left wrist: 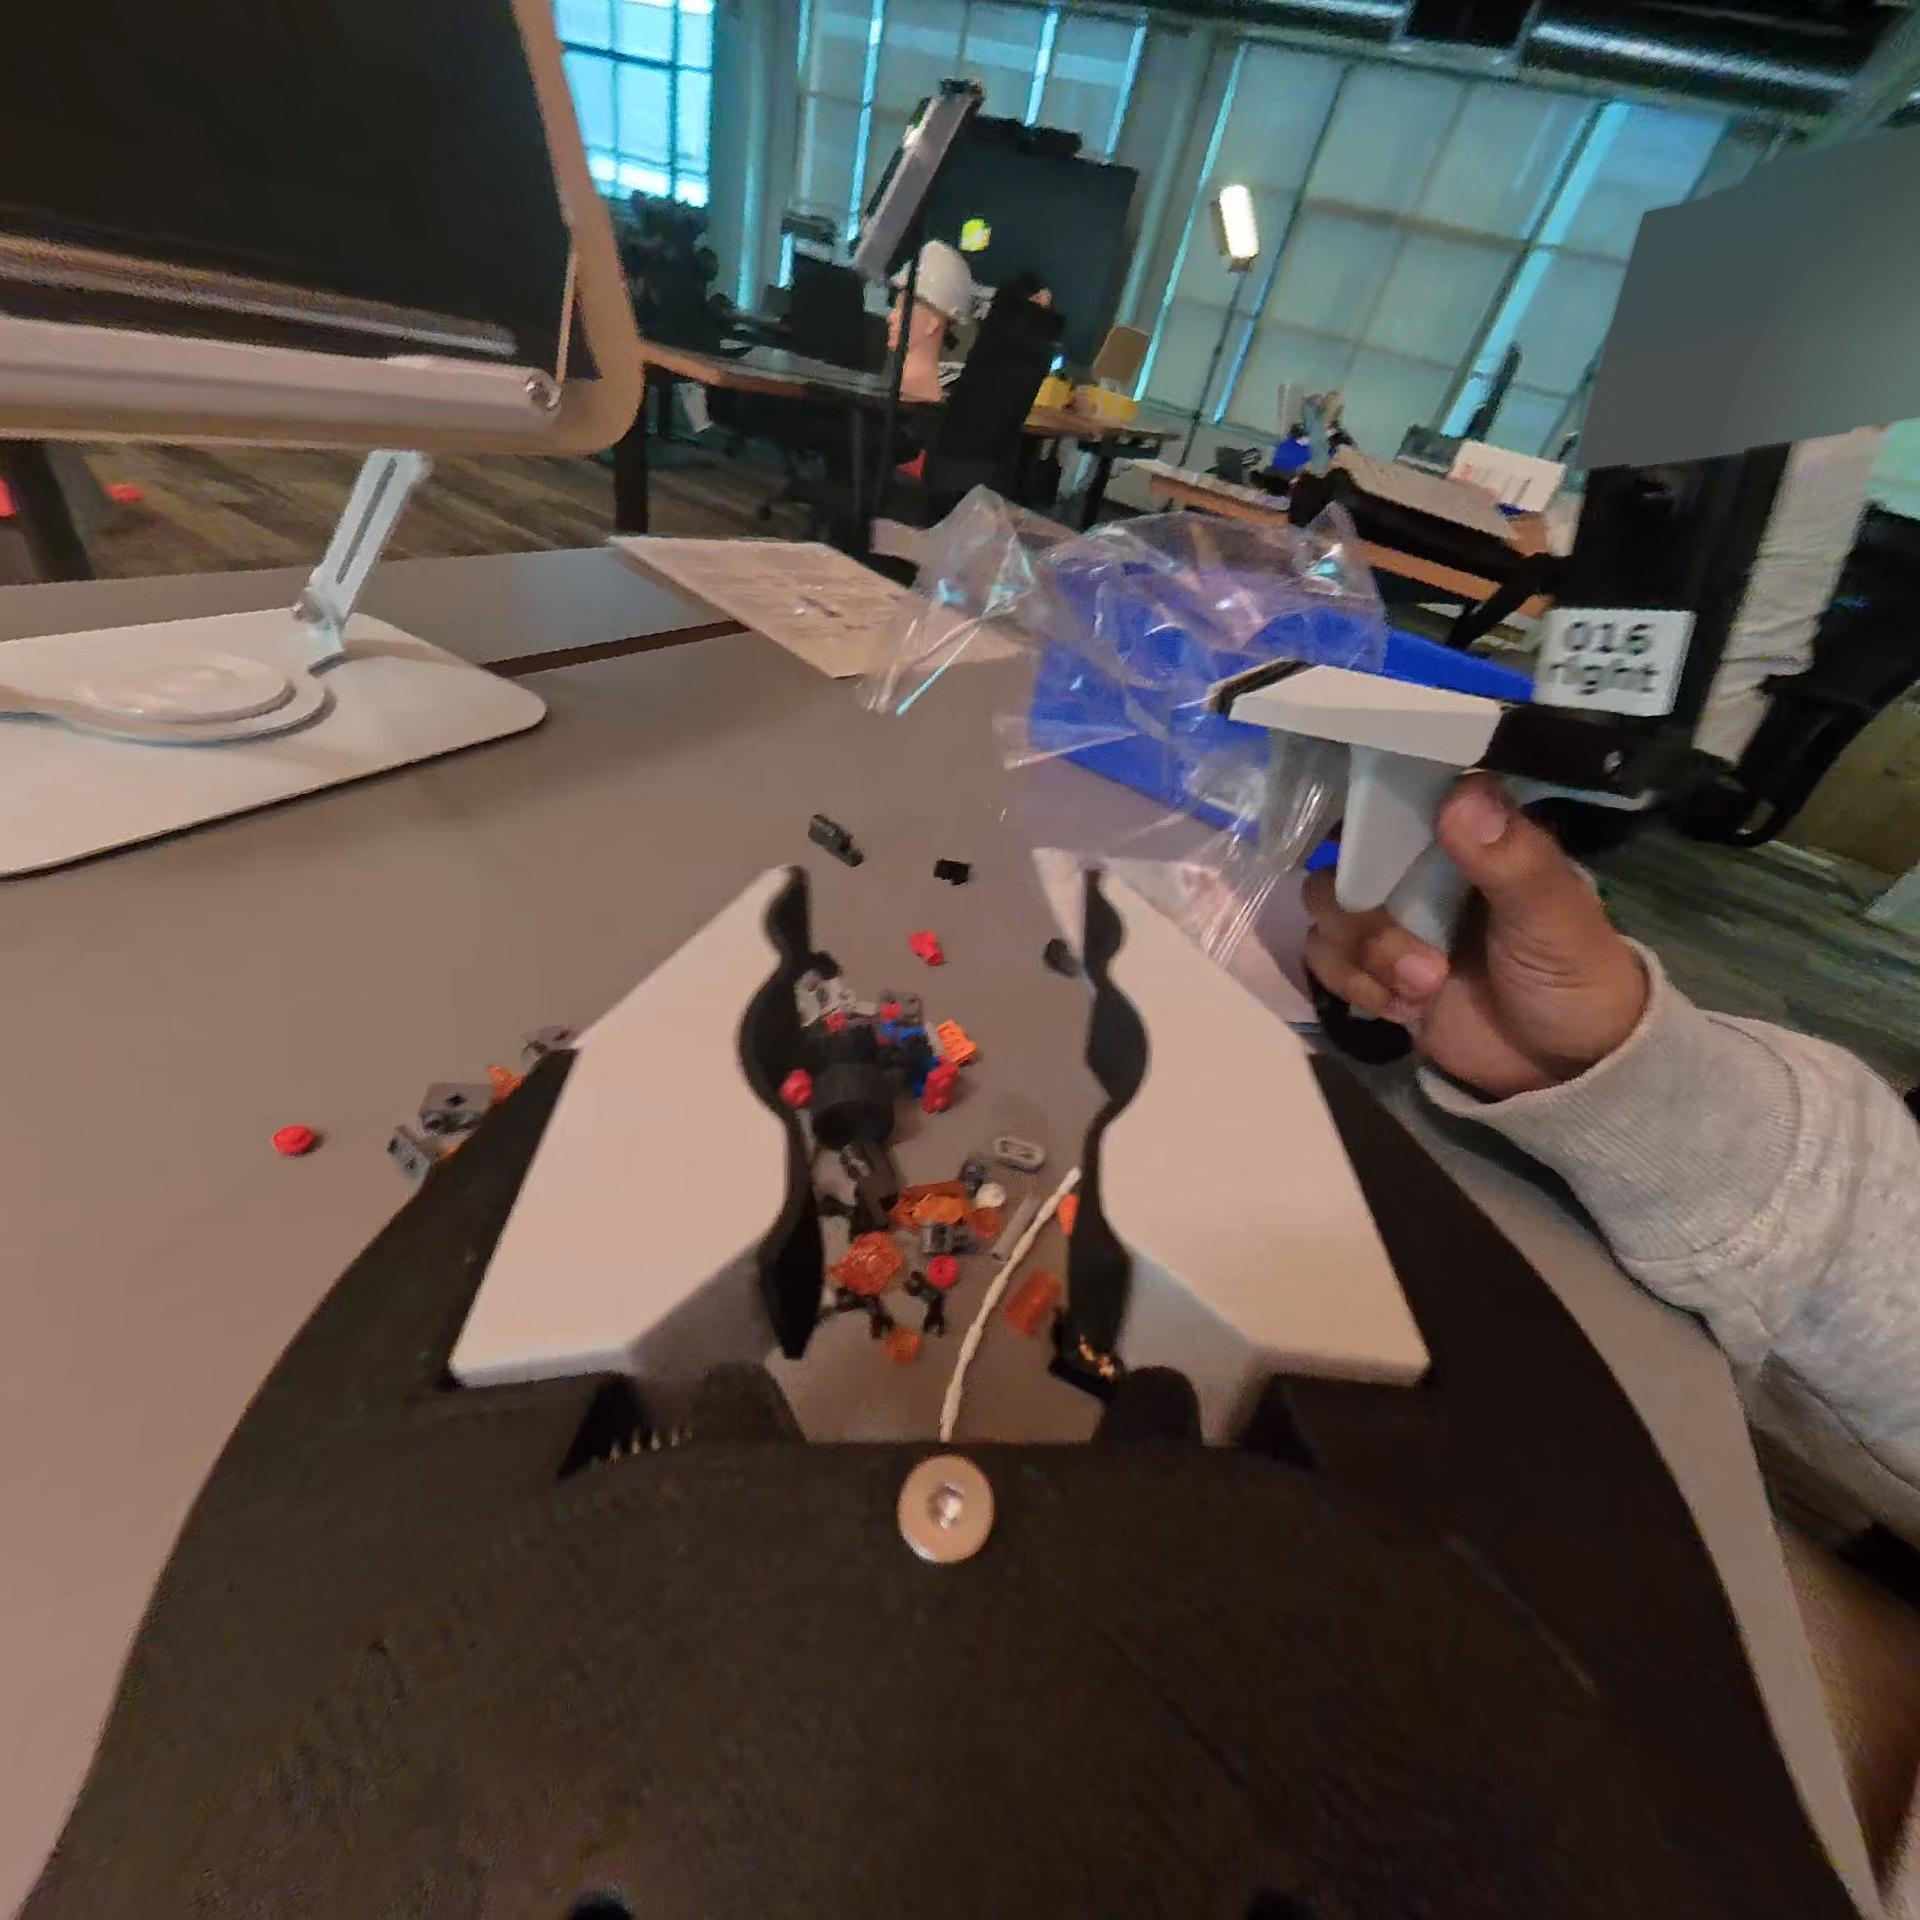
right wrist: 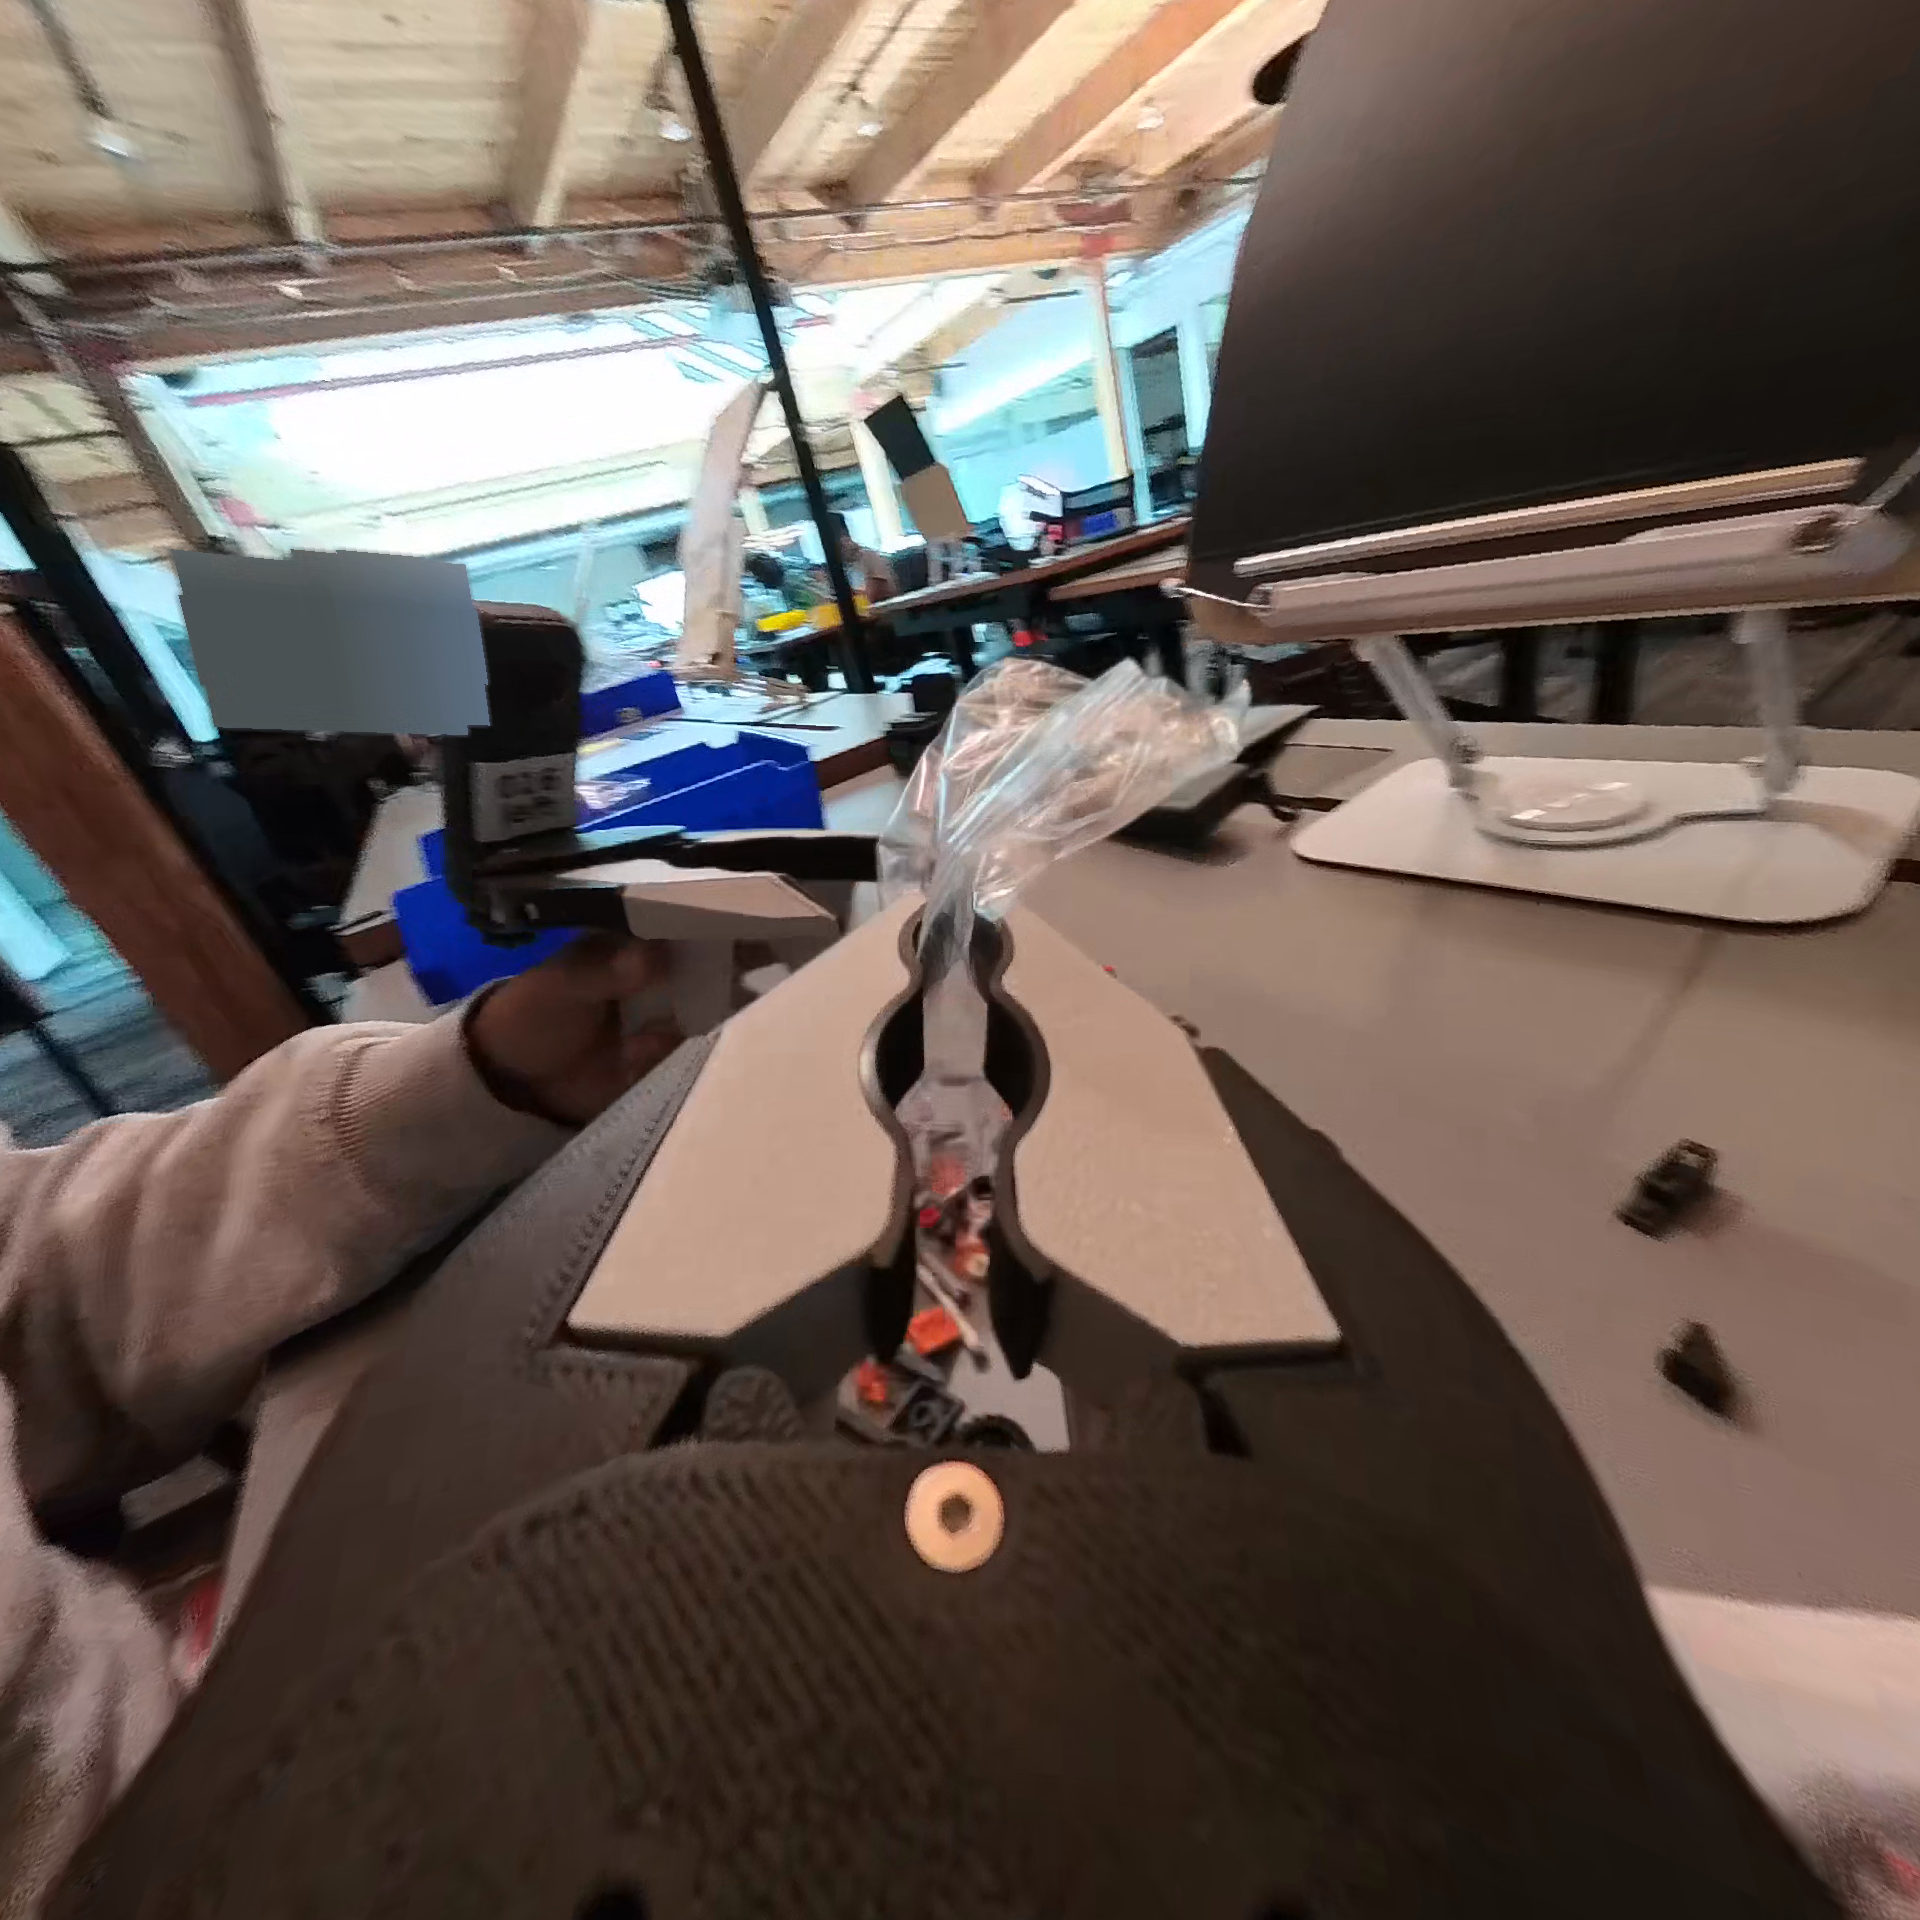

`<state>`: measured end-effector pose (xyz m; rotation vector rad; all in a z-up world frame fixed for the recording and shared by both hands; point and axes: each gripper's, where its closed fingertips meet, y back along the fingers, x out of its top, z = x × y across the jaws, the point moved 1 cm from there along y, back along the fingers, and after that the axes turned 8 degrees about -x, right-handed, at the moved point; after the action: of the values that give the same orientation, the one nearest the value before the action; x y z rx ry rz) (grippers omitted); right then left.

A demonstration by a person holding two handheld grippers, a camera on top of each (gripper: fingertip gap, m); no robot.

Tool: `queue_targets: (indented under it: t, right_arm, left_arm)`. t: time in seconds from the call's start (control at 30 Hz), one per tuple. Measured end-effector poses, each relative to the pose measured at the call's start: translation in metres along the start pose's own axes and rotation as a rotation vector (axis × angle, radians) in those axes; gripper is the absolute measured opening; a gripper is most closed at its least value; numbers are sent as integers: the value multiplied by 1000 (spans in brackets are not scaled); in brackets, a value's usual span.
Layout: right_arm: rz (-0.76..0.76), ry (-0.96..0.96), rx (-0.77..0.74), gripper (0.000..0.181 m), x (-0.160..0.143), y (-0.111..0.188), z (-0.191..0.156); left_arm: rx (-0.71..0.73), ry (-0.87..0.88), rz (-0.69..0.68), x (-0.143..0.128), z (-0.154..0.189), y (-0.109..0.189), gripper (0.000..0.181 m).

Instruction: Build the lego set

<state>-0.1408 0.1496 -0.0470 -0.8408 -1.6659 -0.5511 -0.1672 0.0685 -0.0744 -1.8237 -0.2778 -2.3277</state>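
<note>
A pile of small Lego pieces (left wrist: 894,1143), orange, red, black, grey and blue, lies on the grey table (left wrist: 312,987). My left gripper (left wrist: 940,878) is open and empty, with its fingers on either side of the pile, just above it. My right gripper (right wrist: 958,930) is shut on a clear plastic bag (right wrist: 1049,769) and holds it up in the air. It also shows in the left wrist view (left wrist: 1236,698), to the right of the pile, with the bag (left wrist: 1174,644) crumpled ahead of it. Part of the pile (right wrist: 945,1195) shows between the right fingers.
Loose pieces lie apart: a red stud (left wrist: 294,1140), grey pieces (left wrist: 447,1117), black pieces (left wrist: 834,840) (right wrist: 1673,1184). A screen on a white stand (left wrist: 260,675) (right wrist: 1590,821) stands at the back. A blue bin (left wrist: 1122,707) and a paper sheet (left wrist: 790,603) lie behind the bag.
</note>
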Motion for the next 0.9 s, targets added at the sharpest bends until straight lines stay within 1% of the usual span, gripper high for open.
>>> queue_targets:
  t: [0.1,0.13,0.27,0.3,0.33,0.37,0.4,0.43,0.57,0.67,0.77,0.83,0.9]
  right_arm:
    - [-36,4,69,3,-6,-2,-11]
    - [-55,10,85,3,-9,-3,-13]
    - [-130,22,210,4,-24,-9,-37]
    - [-147,25,235,4,-27,-10,-42]
    - [-162,32,241,5,-31,-11,-45]
    - [-172,41,239,5,-33,-12,-45]
    - [-175,51,228,7,-34,-13,-45]
    - [-173,56,219,9,-34,-13,-43]
    - [-144,20,207,13,-28,-12,-39]
    - [-76,-3,163,16,-16,-8,-29]
    - [-19,-61,115,17,-5,-4,-15]
    - [2,-110,99,17,-1,0,-7]
    - [22,-150,101,17,3,2,-3]
  left_arm:
    - [-70,-18,13,2,15,-4,80]
    - [-78,-32,-1,0,18,-6,86]
    - [-107,-136,-97,-16,32,-15,85]
    - [-116,-160,-127,-21,35,-17,77]
    - [-126,-179,-154,-25,38,-18,64]
    - [-140,-194,-173,-28,41,-18,52]
    - [-150,-201,-181,-29,42,-18,33]
    - [-163,-201,-172,-28,44,-18,23]
    - [-194,-150,-138,-21,44,-15,3]
    - [-176,-91,-72,-10,37,-11,0]
    - [-117,-10,22,6,19,-2,0]
    - [-43,35,76,18,0,10,0]
    - [79,36,99,31,-24,31,0]
